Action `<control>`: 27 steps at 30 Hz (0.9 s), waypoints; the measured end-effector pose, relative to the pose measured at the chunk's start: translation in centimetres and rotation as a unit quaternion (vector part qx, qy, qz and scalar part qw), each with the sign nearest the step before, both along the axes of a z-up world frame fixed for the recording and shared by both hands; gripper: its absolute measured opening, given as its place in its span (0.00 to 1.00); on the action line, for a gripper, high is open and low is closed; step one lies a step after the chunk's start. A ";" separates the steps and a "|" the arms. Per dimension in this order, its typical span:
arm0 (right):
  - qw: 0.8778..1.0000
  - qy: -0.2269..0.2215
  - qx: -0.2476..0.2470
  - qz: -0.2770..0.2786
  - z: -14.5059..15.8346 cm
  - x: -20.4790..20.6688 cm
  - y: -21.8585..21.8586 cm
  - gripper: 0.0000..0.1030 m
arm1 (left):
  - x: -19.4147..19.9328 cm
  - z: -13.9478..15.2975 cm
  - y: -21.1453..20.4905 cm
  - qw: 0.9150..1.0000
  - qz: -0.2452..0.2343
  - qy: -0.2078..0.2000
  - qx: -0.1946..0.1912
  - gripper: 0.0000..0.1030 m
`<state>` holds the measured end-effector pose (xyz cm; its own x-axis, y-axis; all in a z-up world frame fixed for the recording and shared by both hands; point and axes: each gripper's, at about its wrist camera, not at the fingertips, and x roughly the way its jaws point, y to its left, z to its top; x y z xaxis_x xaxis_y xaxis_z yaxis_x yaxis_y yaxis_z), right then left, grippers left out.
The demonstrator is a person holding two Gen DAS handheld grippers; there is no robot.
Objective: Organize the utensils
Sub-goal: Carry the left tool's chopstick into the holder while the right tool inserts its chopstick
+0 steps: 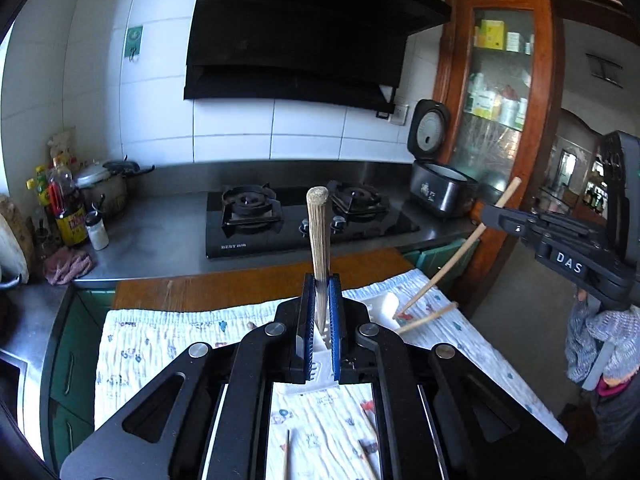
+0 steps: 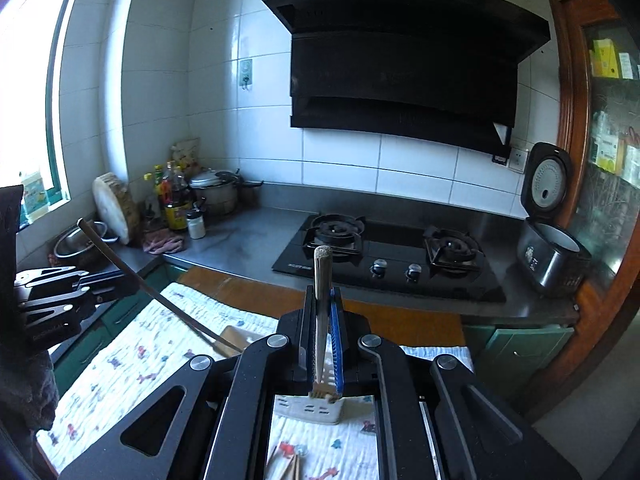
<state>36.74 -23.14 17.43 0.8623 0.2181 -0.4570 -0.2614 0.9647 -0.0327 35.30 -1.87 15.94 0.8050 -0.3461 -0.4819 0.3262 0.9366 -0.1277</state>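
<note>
In a home kitchen, a patterned white quilted cloth (image 1: 168, 344) covers a wooden table set in front of a steel counter (image 1: 168, 232).

In the left wrist view, the left gripper (image 1: 322, 320) is clenched on a pale wooden chopstick (image 1: 319, 236) that rises toward twelve o'clock, its lower end dipping into a white slotted plastic utensil holder (image 1: 320, 364) directly below the blue finger pads. At three o'clock the right gripper (image 1: 486, 216) — black, marked "DAS" — grips a second pale wooden chopstick (image 1: 456, 258), which slants down toward the holder's far end. Another loose chopstick (image 1: 428, 318) leans out of the holder just beside it. More chopsticks (image 1: 370, 436) lie flat on the cloth at six o'clock.

The right wrist view shows that second chopstick standing upright between the right gripper's closed pads, its tip inside the holder (image 2: 308, 408). At nine o'clock the left gripper appears, its chopstick angled down to the holder's left end.

On the counter at twelve o'clock sits a black glass two-burner gas hob (image 1: 304, 220) under a black range hood (image 1: 304, 28). An open black rice cooker (image 1: 438, 176) stands at two o'clock — sauce bottles (image 1: 70, 208) and a lidded steel pot (image 1: 106, 188) cluster at ten o'clock.
</note>
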 end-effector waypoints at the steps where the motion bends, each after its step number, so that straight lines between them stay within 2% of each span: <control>1: 1.000 0.003 -0.001 -0.002 -0.3 0.5 0.0 0.07 | 0.5 -0.3 -0.1 1.000 0.004 0.003 0.002 0.05; 14: 0.998 0.059 -0.008 -0.001 -5.5 4.3 0.2 0.07 | 4.3 -5.2 0.0 0.998 0.020 0.063 0.015 0.06; 27: 0.997 0.075 -0.012 -0.002 -7.2 4.7 0.4 0.08 | 4.9 -6.8 0.1 0.996 0.026 0.084 0.018 0.07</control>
